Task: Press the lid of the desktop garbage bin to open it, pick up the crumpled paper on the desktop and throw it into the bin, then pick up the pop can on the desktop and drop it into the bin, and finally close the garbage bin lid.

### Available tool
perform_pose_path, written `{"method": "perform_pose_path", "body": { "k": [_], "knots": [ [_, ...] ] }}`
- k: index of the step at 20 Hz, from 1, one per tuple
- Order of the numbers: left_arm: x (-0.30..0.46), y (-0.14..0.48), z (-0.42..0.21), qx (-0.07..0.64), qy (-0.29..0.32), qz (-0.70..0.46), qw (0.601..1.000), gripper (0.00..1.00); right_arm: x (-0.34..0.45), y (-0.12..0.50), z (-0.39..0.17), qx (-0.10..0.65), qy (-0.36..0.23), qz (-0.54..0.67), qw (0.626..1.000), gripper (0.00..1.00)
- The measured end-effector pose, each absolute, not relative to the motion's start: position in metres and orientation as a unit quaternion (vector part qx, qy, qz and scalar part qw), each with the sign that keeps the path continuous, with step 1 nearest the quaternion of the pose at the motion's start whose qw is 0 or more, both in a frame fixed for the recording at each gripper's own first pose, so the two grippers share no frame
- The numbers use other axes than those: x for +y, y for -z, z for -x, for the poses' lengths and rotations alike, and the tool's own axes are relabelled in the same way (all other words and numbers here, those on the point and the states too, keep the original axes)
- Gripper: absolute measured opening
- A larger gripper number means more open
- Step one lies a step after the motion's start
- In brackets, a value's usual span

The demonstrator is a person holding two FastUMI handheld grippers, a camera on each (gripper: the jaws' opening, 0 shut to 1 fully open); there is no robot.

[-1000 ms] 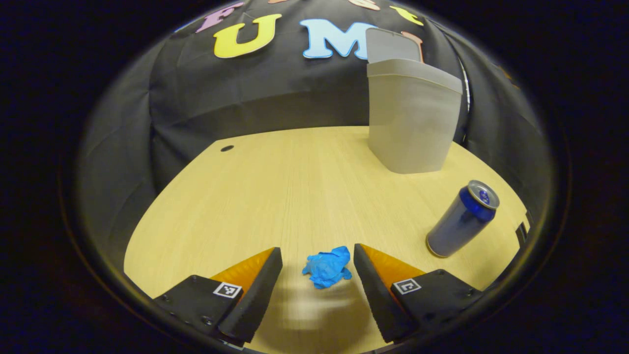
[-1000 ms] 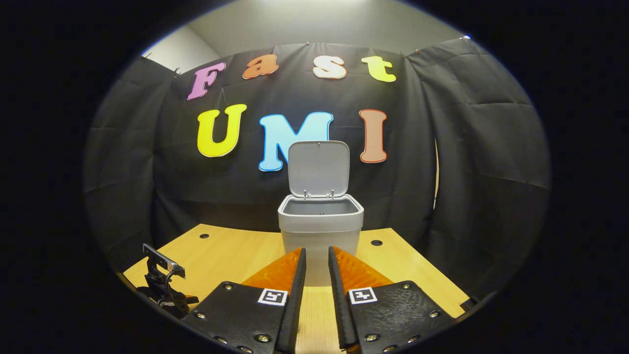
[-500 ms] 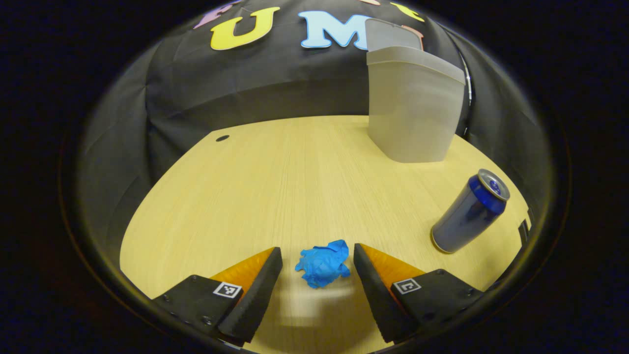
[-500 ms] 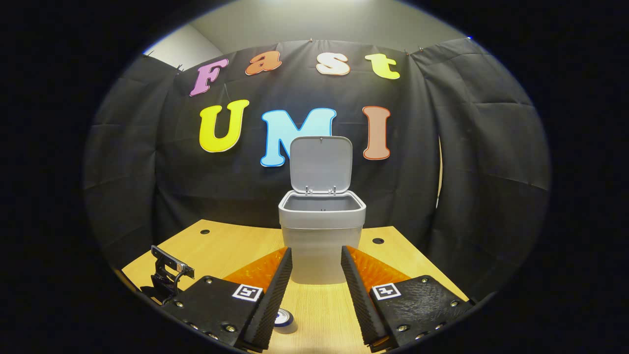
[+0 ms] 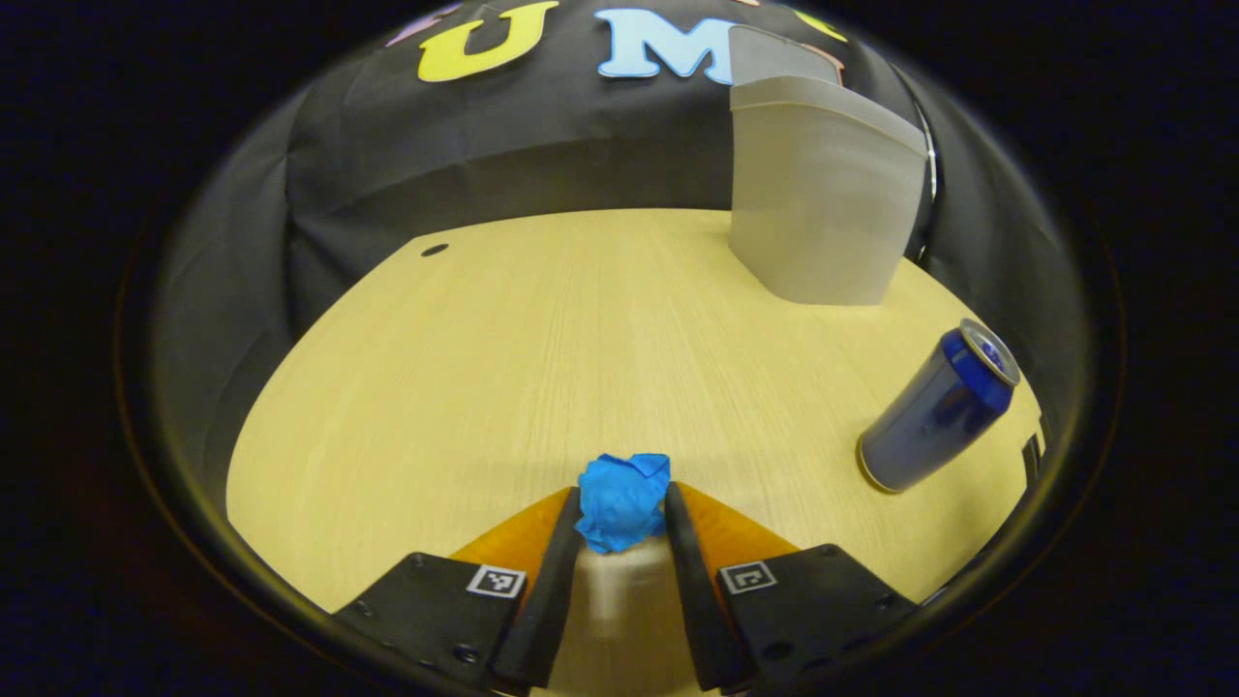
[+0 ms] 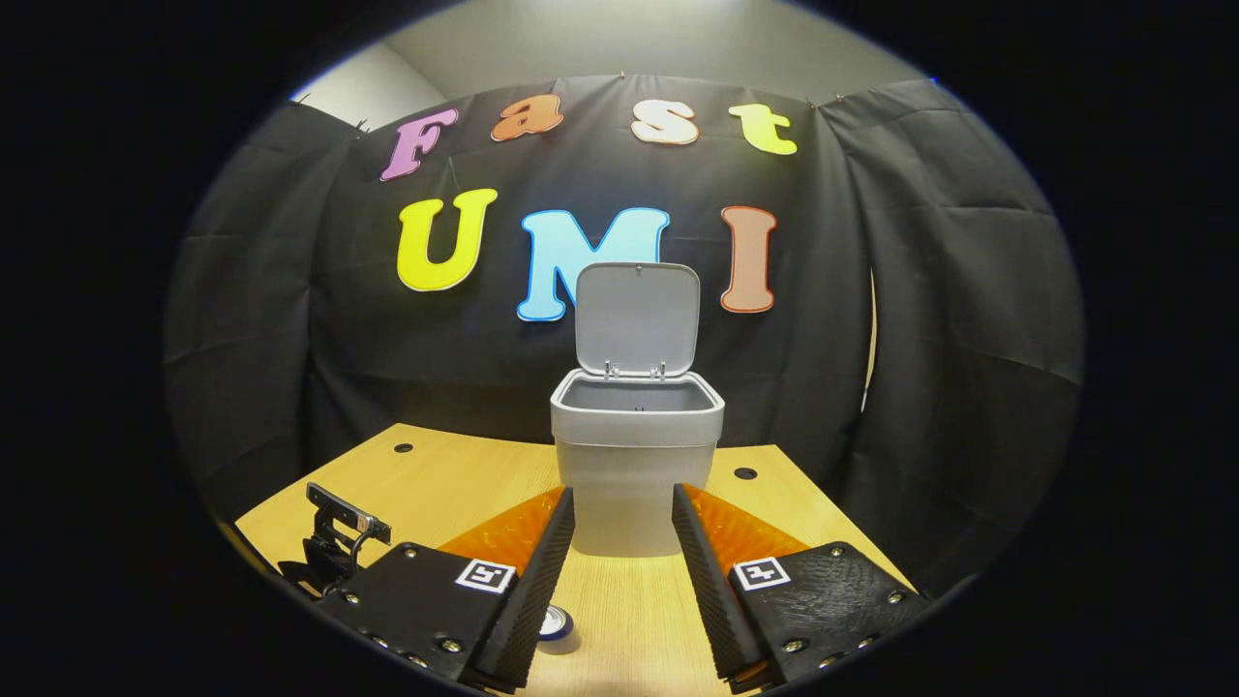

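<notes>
While its lid (image 6: 637,318) stands upright: the garbage bin (image 6: 636,455) sits open at the desk's (image 5: 542,339) far side.
Pop can (image 5: 937,407): upright, right of the paper.
Left gripper (image 5: 622,503): clamped on the blue crumpled paper (image 5: 621,501), low over the desk.
Right gripper (image 6: 622,503): fingers parted, holding nothing, facing the bin.

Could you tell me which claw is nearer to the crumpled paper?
Left. The left claw is shut on the paper; the right claw hangs open, facing the bin.
</notes>
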State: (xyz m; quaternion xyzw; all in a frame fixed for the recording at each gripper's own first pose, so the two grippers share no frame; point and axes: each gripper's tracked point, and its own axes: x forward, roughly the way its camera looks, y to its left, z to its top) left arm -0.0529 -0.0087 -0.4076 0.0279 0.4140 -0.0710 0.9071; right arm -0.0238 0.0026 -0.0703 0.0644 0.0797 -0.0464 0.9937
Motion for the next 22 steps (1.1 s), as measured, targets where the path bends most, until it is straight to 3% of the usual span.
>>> {"method": "perform_pose_path", "body": {
  "k": [2, 3, 6, 8, 9, 22],
  "knots": [
    [-0.005, 0.408, 0.052, 0.416, 0.059, -0.025, 0.907, 0.56, 0.002, 0.070, 0.024, 0.080, 0.045, -0.064, 0.994, 0.67],
    [-0.007, 0.407, 0.052, 0.416, 0.059, -0.017, 0.907, 0.36, 0.002, 0.072, 0.024, 0.081, 0.044, -0.065, 0.994, 0.67],
    [-0.005, 0.406, 0.051, 0.416, 0.048, -0.004, 0.908, 0.22, 0.003, 0.072, 0.023, 0.081, 0.041, -0.066, 0.994, 0.67],
    [-0.001, 0.403, 0.052, 0.412, 0.039, -0.006, 0.910, 0.23, 0.004, 0.071, 0.023, 0.080, 0.038, -0.067, 0.994, 0.67],
    [0.000, 0.400, 0.051, 0.409, 0.038, -0.007, 0.912, 0.13, 0.004, 0.072, 0.024, 0.079, 0.037, -0.066, 0.994, 0.67],
    [-0.043, 0.298, 0.012, 0.327, 0.088, 0.024, 0.941, 0.13, -0.013, 0.074, 0.030, 0.077, 0.045, -0.069, 0.994, 0.67]
  ]
}}
